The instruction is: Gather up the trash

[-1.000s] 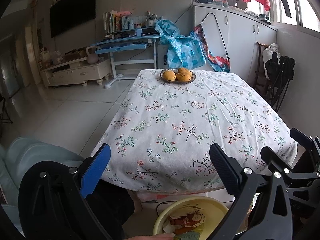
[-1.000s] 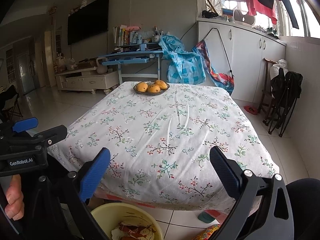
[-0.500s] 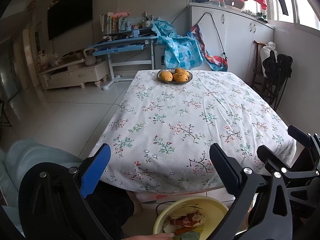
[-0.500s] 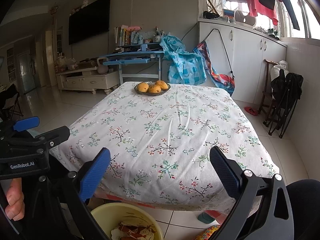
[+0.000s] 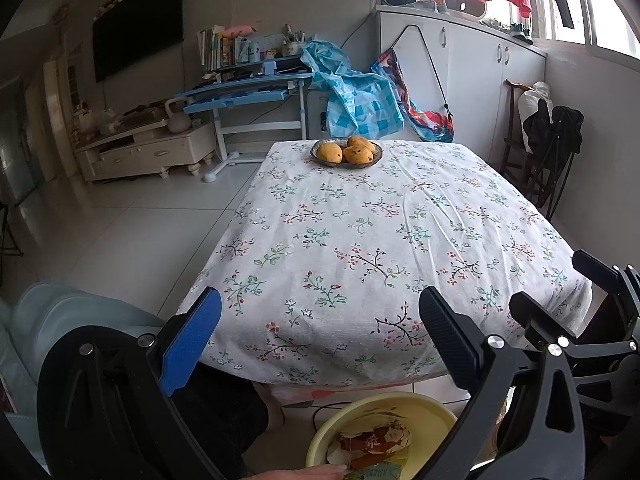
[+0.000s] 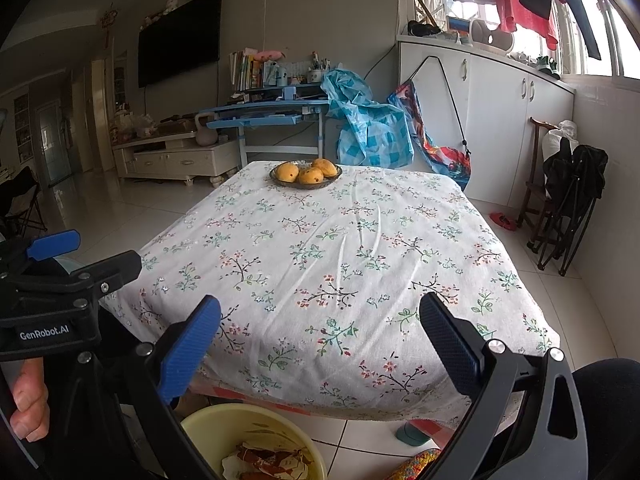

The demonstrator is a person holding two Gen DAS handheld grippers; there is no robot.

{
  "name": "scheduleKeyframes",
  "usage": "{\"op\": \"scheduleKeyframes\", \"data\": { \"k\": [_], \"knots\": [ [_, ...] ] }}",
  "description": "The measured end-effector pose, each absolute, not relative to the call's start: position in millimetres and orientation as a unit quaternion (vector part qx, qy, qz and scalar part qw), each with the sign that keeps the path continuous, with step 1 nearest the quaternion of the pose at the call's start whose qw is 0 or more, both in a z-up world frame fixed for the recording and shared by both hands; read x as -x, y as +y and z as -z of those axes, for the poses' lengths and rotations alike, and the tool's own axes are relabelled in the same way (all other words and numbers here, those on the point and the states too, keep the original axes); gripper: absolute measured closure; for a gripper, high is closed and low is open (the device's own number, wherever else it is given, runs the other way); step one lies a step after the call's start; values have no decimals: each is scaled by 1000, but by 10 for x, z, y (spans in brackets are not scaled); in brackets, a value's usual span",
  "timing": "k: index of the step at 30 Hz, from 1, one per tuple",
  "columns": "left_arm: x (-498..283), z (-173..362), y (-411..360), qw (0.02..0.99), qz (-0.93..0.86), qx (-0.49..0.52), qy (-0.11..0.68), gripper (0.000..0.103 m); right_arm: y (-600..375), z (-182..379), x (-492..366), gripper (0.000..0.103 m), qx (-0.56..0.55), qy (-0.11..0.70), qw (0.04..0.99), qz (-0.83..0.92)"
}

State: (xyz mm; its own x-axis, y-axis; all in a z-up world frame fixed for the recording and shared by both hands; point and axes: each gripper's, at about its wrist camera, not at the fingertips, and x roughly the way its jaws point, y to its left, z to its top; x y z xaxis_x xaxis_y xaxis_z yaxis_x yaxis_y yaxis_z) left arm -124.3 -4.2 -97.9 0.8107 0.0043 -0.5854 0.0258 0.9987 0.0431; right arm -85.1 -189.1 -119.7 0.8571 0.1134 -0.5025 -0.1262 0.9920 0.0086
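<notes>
A yellow bin (image 5: 434, 410) stands on the floor below the table's near edge and holds crumpled wrappers (image 5: 376, 438); it also shows in the right wrist view (image 6: 224, 420) with wrappers (image 6: 268, 460) inside. My left gripper (image 5: 320, 340) is open and empty, held above the bin before the table edge. My right gripper (image 6: 320, 344) is open and empty beside it. The right gripper shows at the right of the left view (image 5: 580, 292); the left gripper shows at the left of the right view (image 6: 68, 256).
The table with a floral cloth (image 5: 380, 220) carries a bowl of mangoes (image 5: 346, 151) at its far end. A blue desk (image 5: 244, 92), white cabinets (image 5: 472, 72) and folded chairs (image 5: 548, 148) stand around. A pale chair (image 5: 60, 320) is near left.
Both views have tilted up slightly, so the table sits a little lower in view. The grippers stay open and empty.
</notes>
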Motion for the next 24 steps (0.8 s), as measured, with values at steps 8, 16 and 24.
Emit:
{"op": "scheduleKeyframes", "data": {
  "k": [8,16,24],
  "knots": [
    [1253,970,-54,951,9,-28,307,7,-1878,1198,850,8,13,261,963,-63],
    [1253,971,-58,951,9,-27,307,7,-1870,1196,850,8,14,261,963,-64],
    [1253,970,-58,951,9,-28,307,7,-1852,1230,843,8,15,263,962,-66]
  ]
}}
